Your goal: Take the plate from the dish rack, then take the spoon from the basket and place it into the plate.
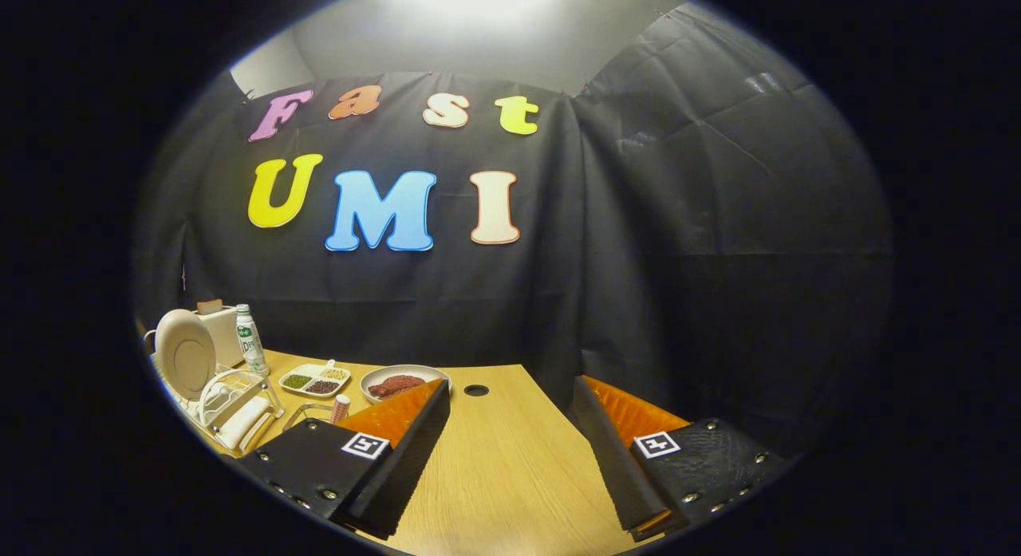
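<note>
A pale round plate (pixel 185 353) stands upright on edge in a white wire dish rack (pixel 231 404) at the far left of the wooden table (pixel 510 452). My gripper (pixel 510 392) is open above the table, well to the right of the rack, with nothing between its fingers. A wire basket (pixel 307 412) shows partly behind the left finger (pixel 399 452); what it holds is hidden.
A divided white tray (pixel 316 379) with small foods and a bowl (pixel 403 380) holding something reddish-brown sit beyond the left finger. A clear bottle (pixel 250 341) and a white box (pixel 221 333) stand behind the rack. A small round hole (pixel 476 390) marks the tabletop.
</note>
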